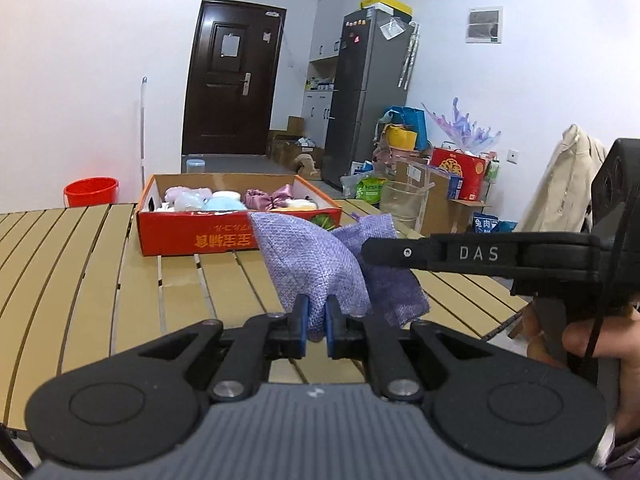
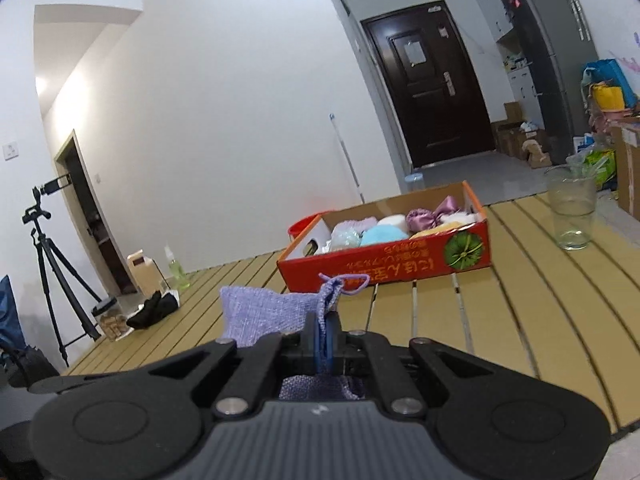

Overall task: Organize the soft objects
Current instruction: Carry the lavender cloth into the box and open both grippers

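with both the left gripper [image 1: 316,314] and right gripper [image 2: 323,336] clamped on the purple pouch [image 1: 316,268], transport is underway; next, carry it to the far red box [image 1: 240,236].

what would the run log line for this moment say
left gripper: shut on purple pouch | right gripper: shut on purple pouch | pouch: held above slatted table | red cardboard box: holds soft items, behind pouch
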### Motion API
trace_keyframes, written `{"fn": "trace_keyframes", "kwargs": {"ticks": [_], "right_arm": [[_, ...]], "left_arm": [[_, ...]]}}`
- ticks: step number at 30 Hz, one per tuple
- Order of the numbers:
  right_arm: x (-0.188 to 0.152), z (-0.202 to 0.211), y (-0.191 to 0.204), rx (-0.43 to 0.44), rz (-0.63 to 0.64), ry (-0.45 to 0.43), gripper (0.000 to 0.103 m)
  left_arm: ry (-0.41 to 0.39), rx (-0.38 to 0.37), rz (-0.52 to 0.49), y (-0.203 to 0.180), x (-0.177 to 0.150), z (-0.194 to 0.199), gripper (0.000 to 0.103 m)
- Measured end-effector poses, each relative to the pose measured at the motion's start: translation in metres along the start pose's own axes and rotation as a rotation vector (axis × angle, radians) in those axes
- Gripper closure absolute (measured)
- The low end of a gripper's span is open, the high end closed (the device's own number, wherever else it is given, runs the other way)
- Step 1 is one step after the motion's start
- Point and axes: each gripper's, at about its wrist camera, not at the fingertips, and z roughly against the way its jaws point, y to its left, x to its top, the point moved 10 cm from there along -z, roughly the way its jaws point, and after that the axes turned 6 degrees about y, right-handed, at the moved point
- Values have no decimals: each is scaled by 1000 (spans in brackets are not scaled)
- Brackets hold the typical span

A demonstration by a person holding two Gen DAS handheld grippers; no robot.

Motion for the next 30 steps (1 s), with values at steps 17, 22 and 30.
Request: {"fn": "trace_keyframes", "kwargs": {"ticks": [17, 22, 30], "right_arm": [[129, -122, -61, -73, 58, 25, 100], [174, -225, -114, -104, -42, 123, 100], [161, -333, -179, -254, -100, 290, 95]], "left_arm": [[-2, -55, 52, 55, 142, -161, 94], [83, -47, 155, 97, 173, -270, 94], [253, 32, 122, 128, 153, -361, 67]]}}
